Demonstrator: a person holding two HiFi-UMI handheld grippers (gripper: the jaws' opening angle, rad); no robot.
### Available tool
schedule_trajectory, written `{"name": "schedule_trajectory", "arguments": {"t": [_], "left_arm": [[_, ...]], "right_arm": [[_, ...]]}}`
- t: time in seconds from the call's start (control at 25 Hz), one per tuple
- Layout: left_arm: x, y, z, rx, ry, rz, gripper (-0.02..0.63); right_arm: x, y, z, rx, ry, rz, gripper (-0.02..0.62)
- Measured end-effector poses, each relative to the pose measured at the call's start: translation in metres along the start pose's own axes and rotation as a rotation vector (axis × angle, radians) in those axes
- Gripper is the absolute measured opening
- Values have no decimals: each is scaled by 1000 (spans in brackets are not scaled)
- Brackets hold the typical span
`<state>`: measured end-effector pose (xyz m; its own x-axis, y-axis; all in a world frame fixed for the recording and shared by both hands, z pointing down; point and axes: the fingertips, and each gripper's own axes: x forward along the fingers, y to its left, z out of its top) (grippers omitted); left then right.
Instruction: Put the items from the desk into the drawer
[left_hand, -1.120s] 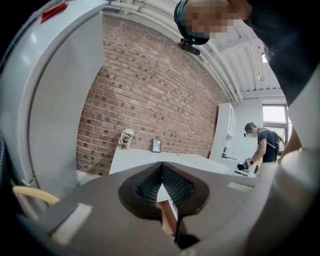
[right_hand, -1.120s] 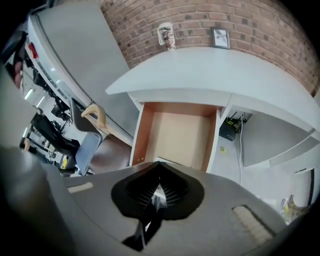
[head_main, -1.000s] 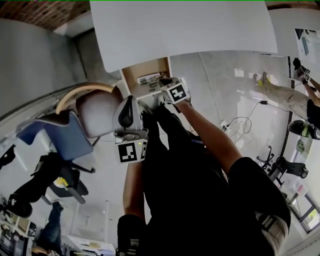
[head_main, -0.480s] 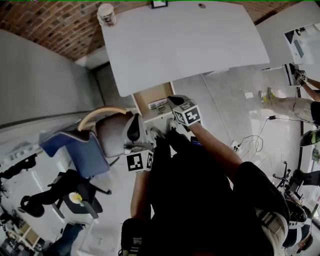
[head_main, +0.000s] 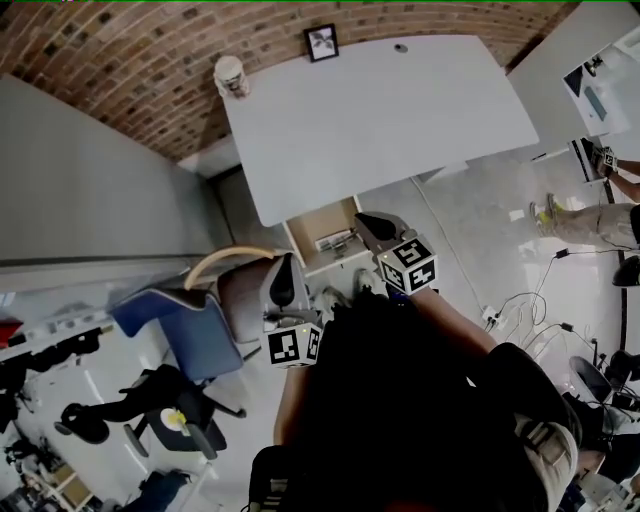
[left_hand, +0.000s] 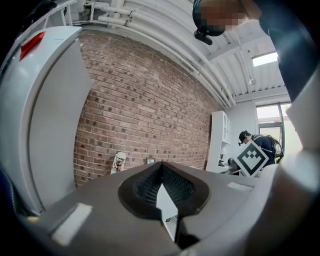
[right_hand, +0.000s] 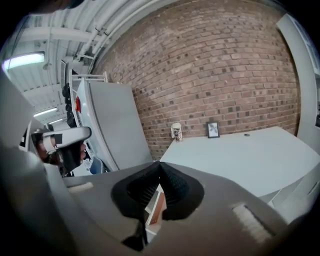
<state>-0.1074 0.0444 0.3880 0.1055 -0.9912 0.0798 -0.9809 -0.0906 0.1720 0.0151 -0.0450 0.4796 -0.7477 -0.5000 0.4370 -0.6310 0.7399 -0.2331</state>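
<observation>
the paper cup (head_main: 231, 75) is standing at the far left corner of the white desk (head_main: 400, 110). the small picture frame (head_main: 321, 42) is standing near it along the back edge, by the brick wall (head_main: 110, 60). under the desk's near edge the drawer (head_main: 322, 232) is hanging open, with small things lying inside. you are holding the right gripper (head_main: 366, 219) by the drawer's right side and the left gripper (head_main: 286, 262) near the chair (head_main: 180, 320). both pairs of jaws are sitting closed, gripping nothing.
</observation>
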Motion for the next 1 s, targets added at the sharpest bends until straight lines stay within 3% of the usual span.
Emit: {"name": "schedule_trajectory", "arguments": {"t": [0.2,0.4,1.0], "left_arm": [[-4,-6,12,2,-6,-19,14],[-9,-11,17,12,-14,-42,15],[-11,-15,14,-5,-23,-50,15]], "right_arm": [[-36,16,34,-82,-112,-2,3],[-67,39,63,-91,-209,37,3],[-71,43,61,-100,-213,29,2]]}}
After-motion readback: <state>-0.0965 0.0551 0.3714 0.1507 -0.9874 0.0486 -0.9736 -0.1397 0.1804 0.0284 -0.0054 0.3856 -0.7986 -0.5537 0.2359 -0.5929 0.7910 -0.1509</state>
